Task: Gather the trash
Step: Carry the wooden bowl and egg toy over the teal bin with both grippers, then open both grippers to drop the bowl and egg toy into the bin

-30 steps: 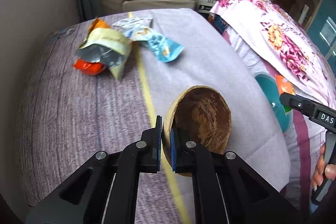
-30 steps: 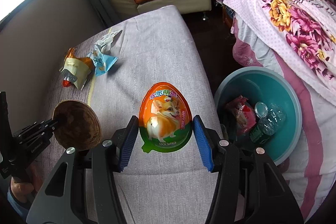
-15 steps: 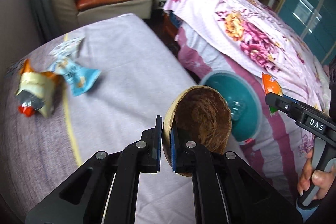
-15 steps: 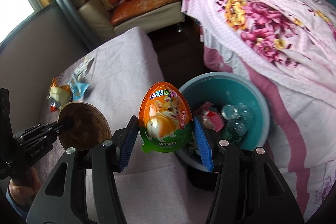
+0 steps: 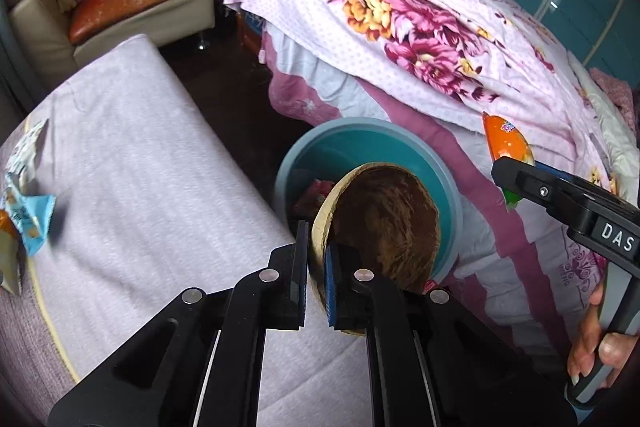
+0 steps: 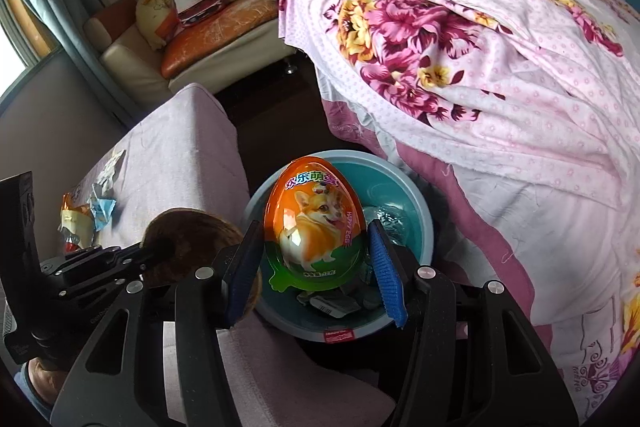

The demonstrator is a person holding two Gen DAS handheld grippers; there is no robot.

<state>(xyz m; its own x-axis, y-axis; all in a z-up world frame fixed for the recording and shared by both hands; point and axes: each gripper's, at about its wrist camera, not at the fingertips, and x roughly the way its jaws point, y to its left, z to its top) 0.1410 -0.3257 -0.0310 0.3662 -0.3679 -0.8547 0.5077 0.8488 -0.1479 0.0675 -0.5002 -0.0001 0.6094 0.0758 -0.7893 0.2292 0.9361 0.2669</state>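
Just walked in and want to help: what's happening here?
Someone is clearing trash with two handheld tongs. The left tongs pinch the rim of a coconut shell half, the right tongs grip an orange toy-egg package. Both are held at the teal bin, which already holds rubbish. A few snack wrappers lie on the lavender-covered surface.

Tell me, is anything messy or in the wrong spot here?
Yes. Crumpled snack wrappers lie loose on the purple-covered table, not in the teal bin on the floor. The coconut shell and toy egg pack are held in the claws near the bin.
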